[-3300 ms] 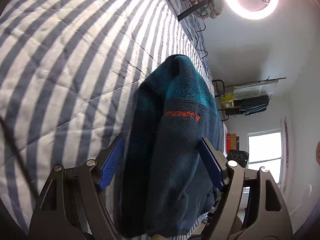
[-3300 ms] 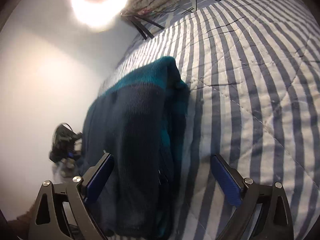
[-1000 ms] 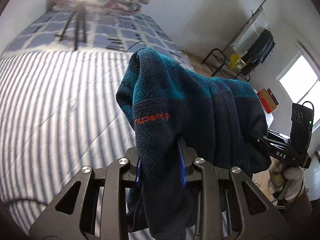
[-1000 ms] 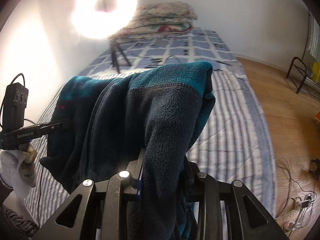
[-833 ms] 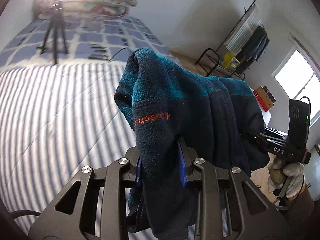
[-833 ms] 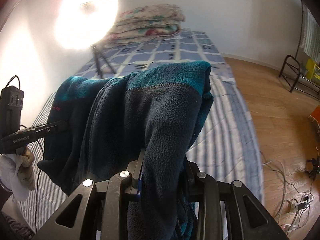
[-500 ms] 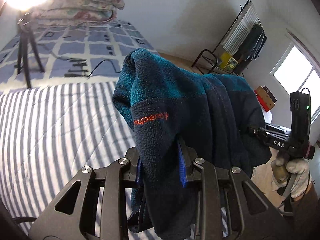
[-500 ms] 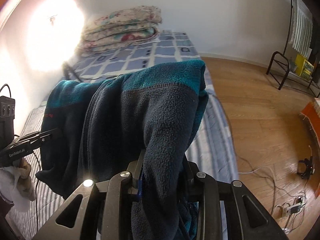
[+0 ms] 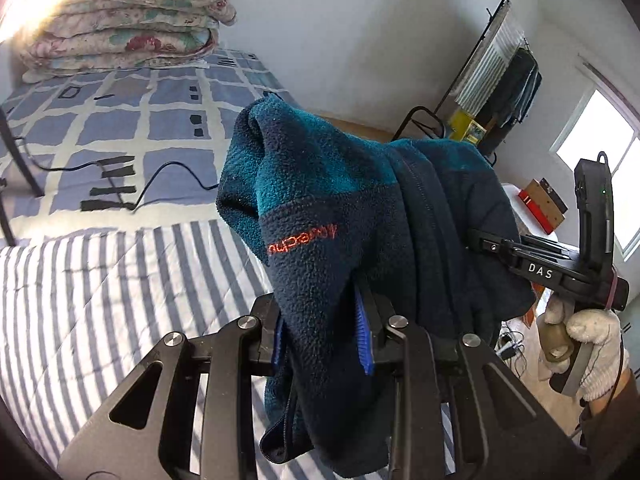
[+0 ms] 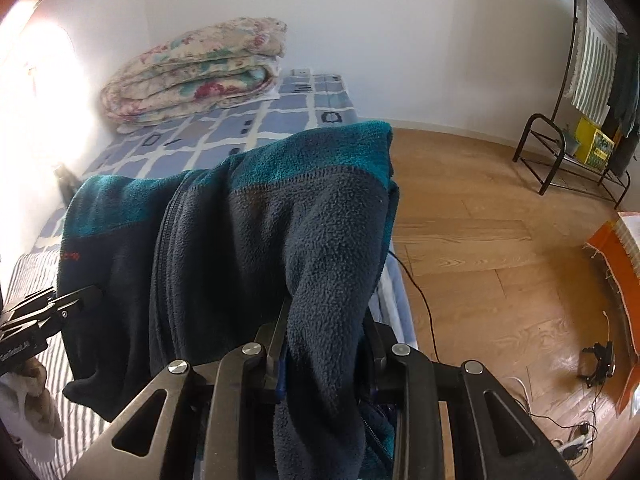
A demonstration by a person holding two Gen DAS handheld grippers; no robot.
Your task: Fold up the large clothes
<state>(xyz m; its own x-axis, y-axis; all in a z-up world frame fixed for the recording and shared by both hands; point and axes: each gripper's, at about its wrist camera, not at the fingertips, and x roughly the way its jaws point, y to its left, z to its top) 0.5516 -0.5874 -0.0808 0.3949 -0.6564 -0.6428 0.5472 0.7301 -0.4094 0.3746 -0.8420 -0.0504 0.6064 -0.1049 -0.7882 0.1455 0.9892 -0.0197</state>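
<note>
Both grippers clamp the navy-and-teal fleece jacket (image 9: pixel 360 208): left gripper (image 9: pixel 322 332) and right gripper (image 10: pixel 324 360) each pinch bunched fabric. The jacket hangs aloft over the striped bedspread (image 9: pixel 100 288), doubled. Judged: laying down and final folds remain.
</note>
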